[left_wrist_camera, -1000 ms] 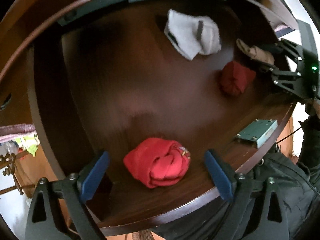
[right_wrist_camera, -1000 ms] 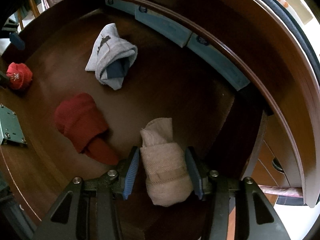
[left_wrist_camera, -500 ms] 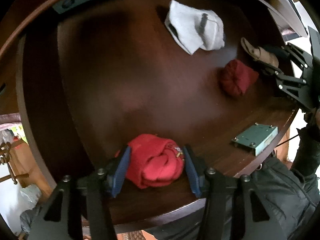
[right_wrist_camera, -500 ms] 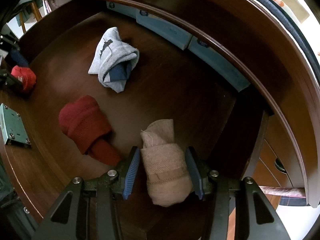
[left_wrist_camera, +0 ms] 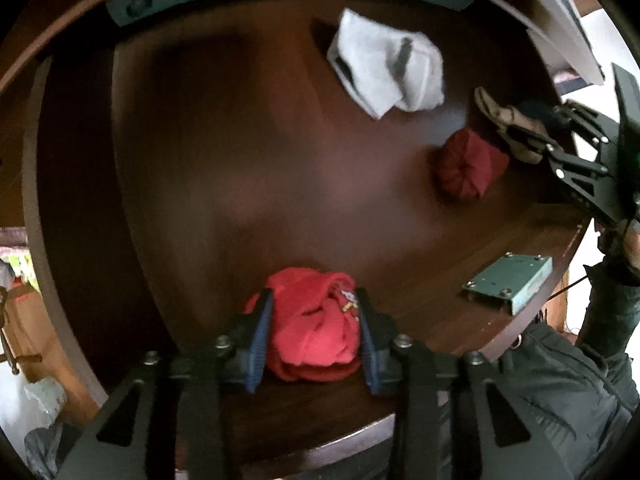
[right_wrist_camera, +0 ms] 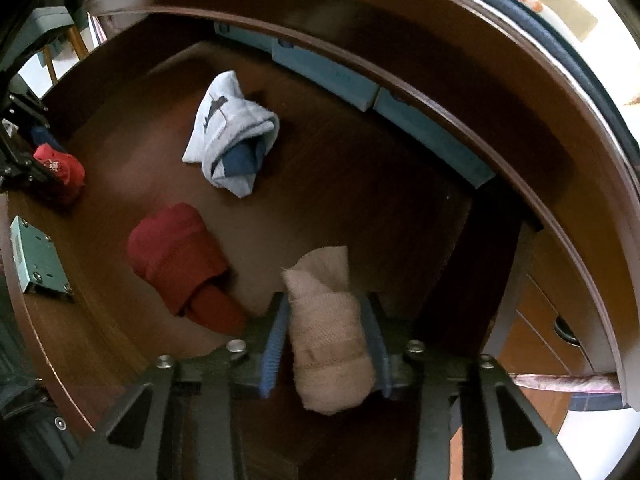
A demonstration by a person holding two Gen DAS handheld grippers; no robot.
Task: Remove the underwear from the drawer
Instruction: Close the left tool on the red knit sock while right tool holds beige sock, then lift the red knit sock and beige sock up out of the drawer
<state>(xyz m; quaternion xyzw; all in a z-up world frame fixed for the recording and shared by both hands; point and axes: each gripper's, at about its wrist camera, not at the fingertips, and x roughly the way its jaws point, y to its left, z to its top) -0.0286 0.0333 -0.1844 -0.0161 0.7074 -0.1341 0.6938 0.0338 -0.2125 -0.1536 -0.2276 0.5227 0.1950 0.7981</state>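
Left wrist: left gripper (left_wrist_camera: 314, 342) fingers are closed on a bright red roll (left_wrist_camera: 312, 330) low in the drawer (left_wrist_camera: 280, 200); loose folds may be shed on lifting.

Right wrist: right gripper (right_wrist_camera: 326, 350) fingers are clamped on a beige roll (right_wrist_camera: 328, 336); its free end may be snagged on the drawer front.

No legible text, number or brand is found in either view. The bright red bundle (left_wrist_camera: 312, 320) carries a small multicoloured emblem on its right side; it may include lettering, but blur prevents any reading. The same emblem shows as a pale patch on that bundle (right_wrist_camera: 60, 168) in the right wrist view, also unreadable. The grey bundle (right_wrist_camera: 228, 136), behind the red one, bears a dark printed figure with no characters discernible. Orange marks on the pale surface (right_wrist_camera: 532, 0) above the drawer rim (right_wrist_camera: 400, 76) are not decipherable.
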